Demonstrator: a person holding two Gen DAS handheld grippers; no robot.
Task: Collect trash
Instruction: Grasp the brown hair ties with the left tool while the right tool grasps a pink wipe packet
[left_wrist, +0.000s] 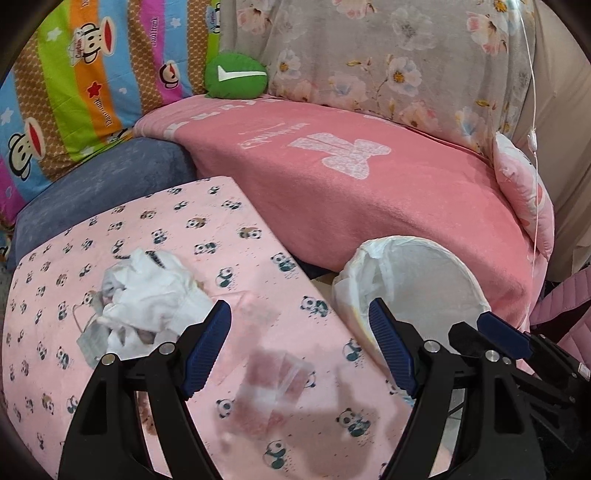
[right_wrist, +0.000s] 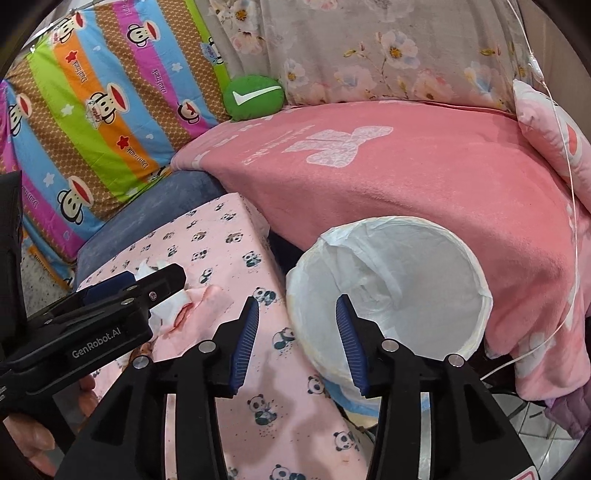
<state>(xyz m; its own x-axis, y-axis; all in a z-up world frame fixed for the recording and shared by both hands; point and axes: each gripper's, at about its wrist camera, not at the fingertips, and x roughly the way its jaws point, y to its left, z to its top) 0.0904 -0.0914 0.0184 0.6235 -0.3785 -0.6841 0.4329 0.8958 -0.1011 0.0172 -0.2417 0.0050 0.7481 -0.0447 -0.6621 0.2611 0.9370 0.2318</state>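
Observation:
Crumpled white tissues (left_wrist: 147, 295) and a face mask (left_wrist: 90, 339) lie on the pink panda-print surface (left_wrist: 229, 229). Two clear plastic wrappers (left_wrist: 275, 387) lie nearer, between my left fingers. My left gripper (left_wrist: 299, 343) is open and empty, hovering just above the wrappers. A white-lined trash bin (right_wrist: 399, 280) stands to the right of the panda surface; it also shows in the left wrist view (left_wrist: 413, 280). My right gripper (right_wrist: 295, 343) is open and empty, over the bin's left rim. The left gripper (right_wrist: 122, 291) shows in the right wrist view, over the tissues (right_wrist: 168, 302).
A pink blanket (left_wrist: 351, 192) covers the sofa behind the bin. A blue cushion (left_wrist: 103, 188), a striped monkey-print quilt (left_wrist: 74, 92), a green pillow (left_wrist: 236, 75) and a floral cover (left_wrist: 388, 62) lie further back. A thin white cable (left_wrist: 532, 147) hangs at the right.

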